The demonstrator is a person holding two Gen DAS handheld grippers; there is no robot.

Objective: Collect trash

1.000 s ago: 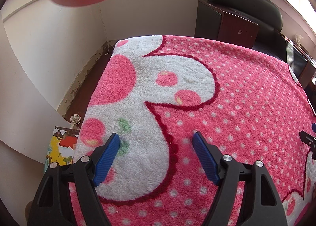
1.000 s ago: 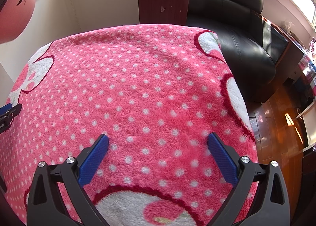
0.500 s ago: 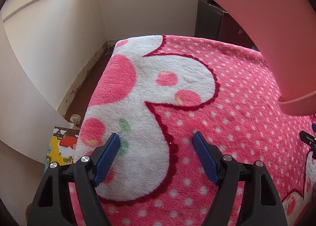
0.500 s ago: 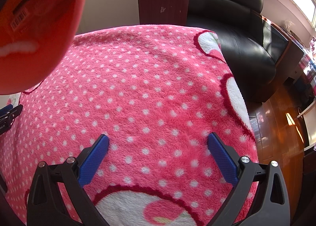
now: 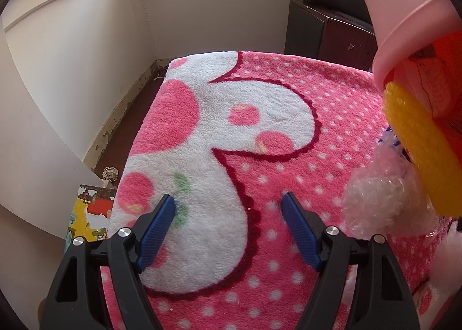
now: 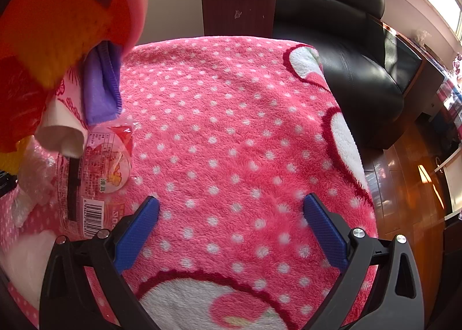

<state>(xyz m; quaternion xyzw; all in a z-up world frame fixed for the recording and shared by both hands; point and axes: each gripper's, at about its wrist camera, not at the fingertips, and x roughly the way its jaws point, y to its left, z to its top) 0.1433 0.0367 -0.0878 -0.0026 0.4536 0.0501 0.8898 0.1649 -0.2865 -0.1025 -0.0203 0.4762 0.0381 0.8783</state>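
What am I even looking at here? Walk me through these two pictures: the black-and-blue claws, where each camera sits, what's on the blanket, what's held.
No robot here: a person carries a hand-held two-finger clamp in each hand, and a fisheye camera on each looks forward along its fingers.

One picture is from the left gripper, the other from the right gripper. The blue pads are the fingertips. Both grippers are open and hold nothing.

Below them lies a fluffy pink blanket with white dots. A pink bin is tipped over it, and trash is spilling out: a printed plastic wrapper with a barcode on the blanket, crumpled clear plastic, a purple cloth, a rolled white paper, and something yellow.

Behind stand a black sofa and a dark cabinet.
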